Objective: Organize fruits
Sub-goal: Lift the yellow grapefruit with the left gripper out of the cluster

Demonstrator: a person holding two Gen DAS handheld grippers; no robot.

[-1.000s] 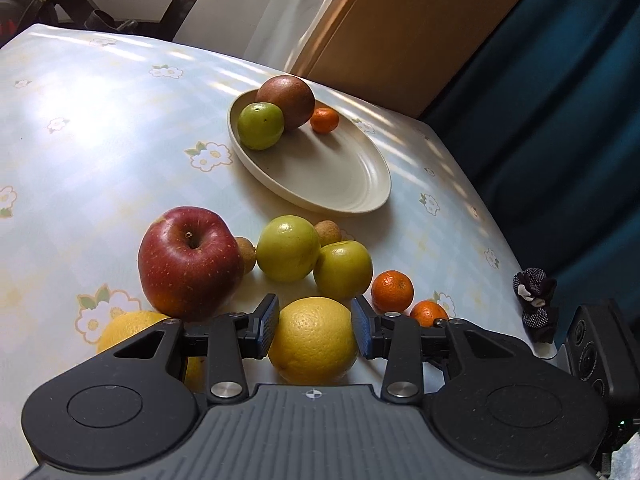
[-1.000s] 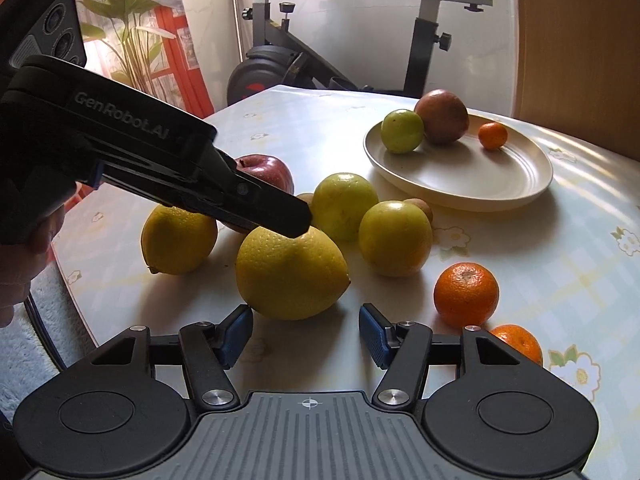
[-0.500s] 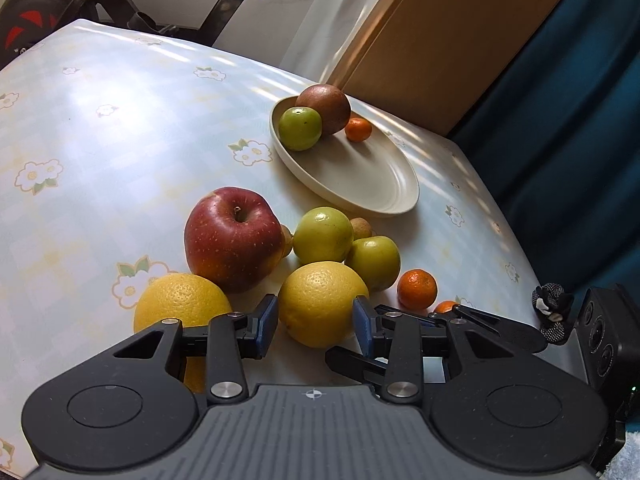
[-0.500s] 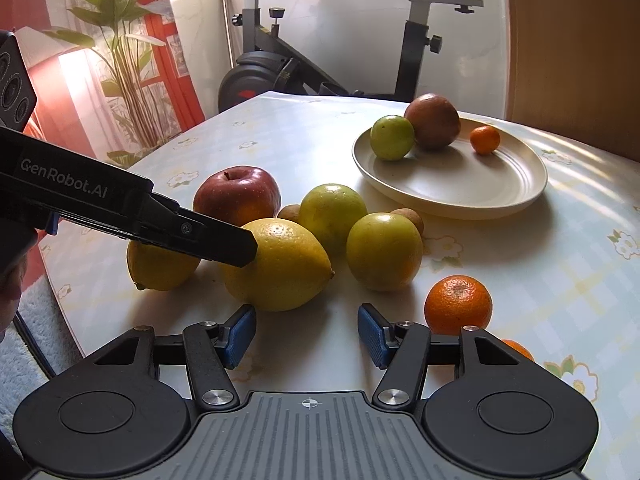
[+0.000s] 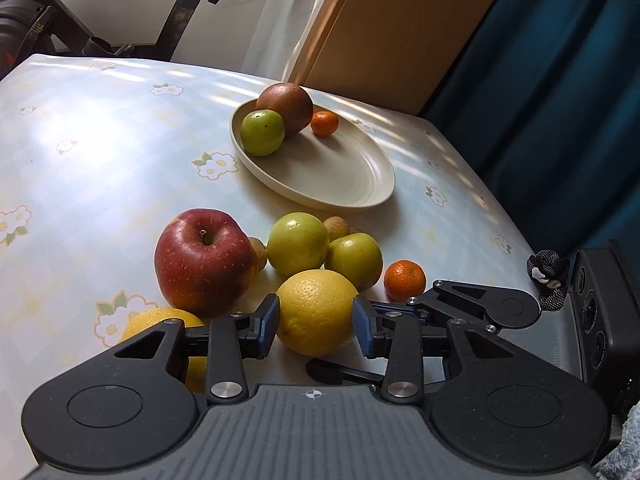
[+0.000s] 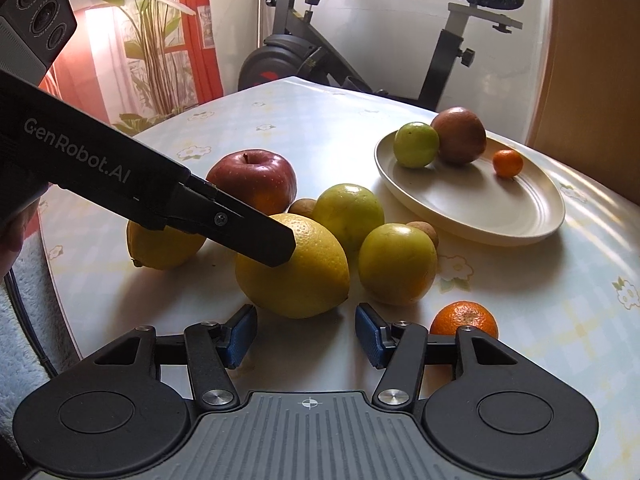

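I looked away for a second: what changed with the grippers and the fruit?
The left gripper closed in around the big lemon, pads at its sides, possibly touching. The right gripper edged nearer, open. The plate, its three fruits and the red apple stayed put.

On the counter (image 5: 100, 160), the plate (image 5: 340, 184) holding three fruits lies behind a cluster where the apple (image 5: 204, 260) sits left of the lemon (image 5: 316, 312).
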